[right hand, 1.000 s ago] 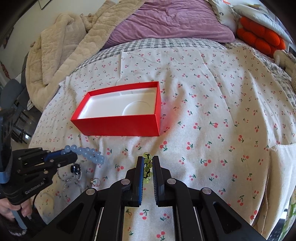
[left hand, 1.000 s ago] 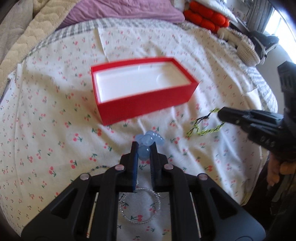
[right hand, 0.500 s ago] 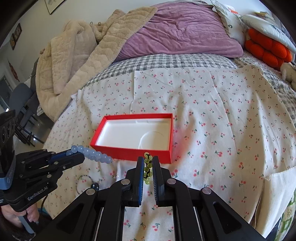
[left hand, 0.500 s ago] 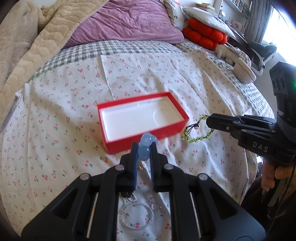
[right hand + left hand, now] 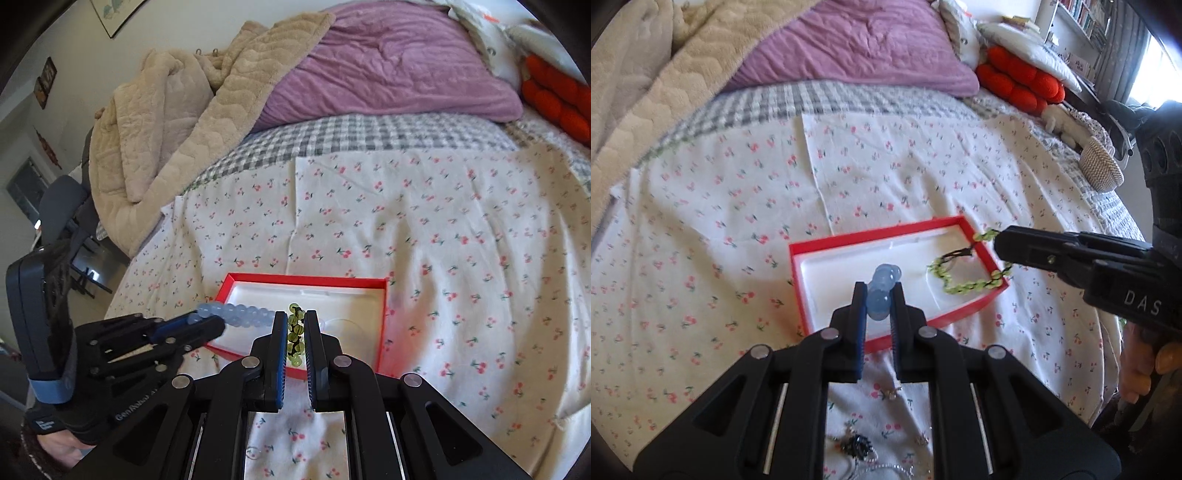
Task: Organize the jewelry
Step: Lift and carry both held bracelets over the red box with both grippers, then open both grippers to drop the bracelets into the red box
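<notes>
A red box [image 5: 798, 284] with a white lining lies open on the cherry-print sheet; it also shows in the right wrist view [image 5: 382, 325]. My left gripper [image 5: 879, 291] is shut on a pale blue bead bracelet [image 5: 882, 284] and holds it above the box's near side. My right gripper [image 5: 295, 321] is shut on a green bead bracelet [image 5: 295, 328], which hangs over the box's right end in the left wrist view [image 5: 964, 286]. The blue bracelet [image 5: 240, 314] and left gripper [image 5: 207, 325] show from the side in the right wrist view.
More jewelry lies on the sheet under my left gripper: a dark beaded piece [image 5: 857, 445], a small charm [image 5: 890, 393] and a silver chain [image 5: 886, 470]. A purple pillow [image 5: 849, 48], a beige blanket [image 5: 177, 122] and red cushions [image 5: 1019, 85] lie at the bed's far side.
Both grippers have lifted and moved forward with their bracelets. The two bracelets now hang over the red box instead of in front of it.
</notes>
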Available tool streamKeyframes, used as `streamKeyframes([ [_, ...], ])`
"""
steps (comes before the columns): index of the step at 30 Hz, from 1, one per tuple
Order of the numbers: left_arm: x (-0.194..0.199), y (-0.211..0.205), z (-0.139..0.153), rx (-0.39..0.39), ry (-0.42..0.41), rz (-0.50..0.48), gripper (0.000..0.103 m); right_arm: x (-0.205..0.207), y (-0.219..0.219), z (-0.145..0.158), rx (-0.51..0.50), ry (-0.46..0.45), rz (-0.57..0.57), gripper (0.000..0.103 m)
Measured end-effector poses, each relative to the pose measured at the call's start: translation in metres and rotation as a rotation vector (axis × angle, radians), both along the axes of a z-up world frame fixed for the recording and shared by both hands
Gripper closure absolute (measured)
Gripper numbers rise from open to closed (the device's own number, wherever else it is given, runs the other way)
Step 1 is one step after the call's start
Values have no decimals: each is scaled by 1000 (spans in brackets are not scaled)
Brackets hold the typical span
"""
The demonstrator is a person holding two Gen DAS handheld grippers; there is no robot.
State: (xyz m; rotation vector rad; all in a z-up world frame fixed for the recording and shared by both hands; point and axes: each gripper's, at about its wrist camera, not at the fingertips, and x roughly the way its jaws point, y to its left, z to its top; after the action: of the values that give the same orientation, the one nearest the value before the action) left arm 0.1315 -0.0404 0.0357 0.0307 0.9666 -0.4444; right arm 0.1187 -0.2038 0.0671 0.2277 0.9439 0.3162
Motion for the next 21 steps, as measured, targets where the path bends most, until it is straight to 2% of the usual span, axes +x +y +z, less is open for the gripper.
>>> streamKeyframes([
  [8,17,-6,-27,77,52,10,90,23,-5,-34,-87,69,-36,94],
  [14,19,-4,-27,84,44,13,90,27,-10,-44,-109,86,-38,93],
  [16,16,-5,-24,90,34,7,85,28,-11,-43,-116,88,-38,89],
  [18,13,-5,-20,91,22,3,72,27,-12,-42,-120,97,-35,89],
  [21,7,-4,-15,86,21,17,60,24,-13,-39,-123,106,-33,89],
])
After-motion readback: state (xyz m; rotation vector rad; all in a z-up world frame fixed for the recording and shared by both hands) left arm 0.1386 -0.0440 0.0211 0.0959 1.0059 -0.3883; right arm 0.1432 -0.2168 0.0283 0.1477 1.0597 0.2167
